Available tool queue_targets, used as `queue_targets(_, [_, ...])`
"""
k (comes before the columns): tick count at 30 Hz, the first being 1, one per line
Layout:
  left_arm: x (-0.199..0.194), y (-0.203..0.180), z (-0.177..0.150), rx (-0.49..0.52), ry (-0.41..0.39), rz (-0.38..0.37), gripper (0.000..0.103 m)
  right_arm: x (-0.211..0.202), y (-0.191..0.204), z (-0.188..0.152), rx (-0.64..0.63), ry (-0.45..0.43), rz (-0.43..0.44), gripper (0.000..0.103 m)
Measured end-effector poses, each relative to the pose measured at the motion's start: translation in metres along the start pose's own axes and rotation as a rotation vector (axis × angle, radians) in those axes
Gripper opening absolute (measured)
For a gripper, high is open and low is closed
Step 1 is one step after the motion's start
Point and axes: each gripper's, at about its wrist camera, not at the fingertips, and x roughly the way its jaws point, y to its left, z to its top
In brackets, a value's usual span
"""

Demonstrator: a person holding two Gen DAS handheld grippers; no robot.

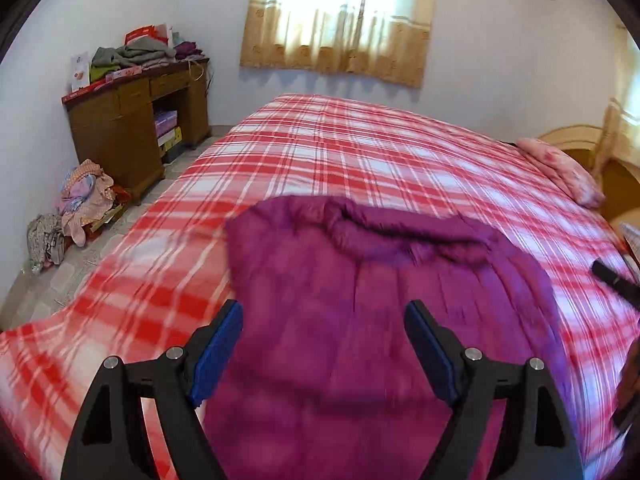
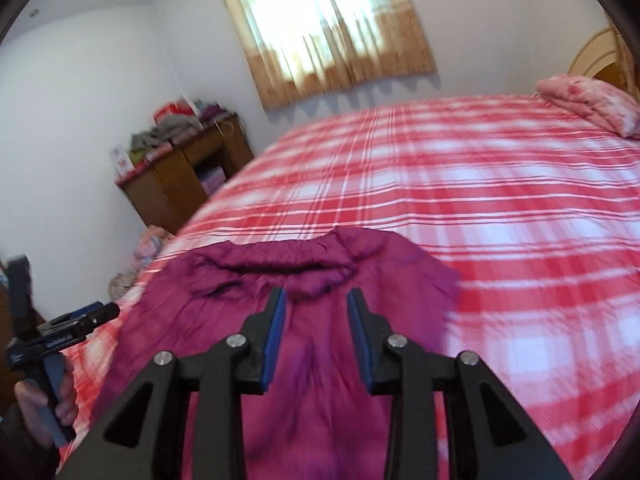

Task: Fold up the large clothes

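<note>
A magenta padded jacket (image 1: 360,304) with a furry collar (image 1: 400,236) lies flat on a bed with a red and white plaid cover (image 1: 340,148). It also shows in the right wrist view (image 2: 304,344). My left gripper (image 1: 323,312) is open wide, empty, hovering above the jacket's near part. My right gripper (image 2: 316,300) is open, empty, above the jacket just short of its collar (image 2: 280,264). The left gripper also shows in the right wrist view (image 2: 60,332), held in a hand at the left. Both views are blurred.
A pink pillow (image 1: 560,168) lies at the bed's right end by a wooden headboard (image 1: 576,144). A brown desk (image 1: 136,128) piled with clothes stands at the far left wall, with clothes heaps (image 1: 80,200) on the floor. A curtained window (image 1: 340,12) is behind the bed.
</note>
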Motion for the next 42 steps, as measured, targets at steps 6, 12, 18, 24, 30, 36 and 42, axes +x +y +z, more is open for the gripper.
queue_targets(6, [-0.078,0.031,-0.077,-0.015,0.001,0.026,0.083,-0.137,-0.02,-0.045,-0.035,-0.046,-0.063,0.058])
queue_targets(12, [-0.112,0.056,-0.132,-0.074,0.063,0.009,0.083,-0.241,-0.032,-0.073,-0.029,-0.039,-0.053,0.059])
queue_targets(18, [-0.121,0.052,-0.159,-0.026,0.094,0.051,0.083,-0.27,-0.028,-0.079,0.006,-0.08,0.07,0.06])
queue_targets(24, [-0.12,0.054,-0.188,-0.053,0.134,0.049,0.083,-0.205,-0.018,-0.122,-0.066,0.148,0.014,0.061])
queue_targets(30, [-0.125,0.058,-0.208,-0.067,0.146,0.052,0.083,-0.152,-0.019,-0.177,-0.077,0.347,-0.003,0.061])
queue_targets(36, [-0.133,0.062,-0.214,-0.079,0.138,0.003,0.083,-0.134,-0.013,-0.215,-0.059,0.453,0.05,0.061])
queue_targets(42, [-0.134,0.06,-0.217,-0.052,0.139,-0.004,0.083,-0.13,0.002,-0.234,-0.073,0.483,0.081,0.061])
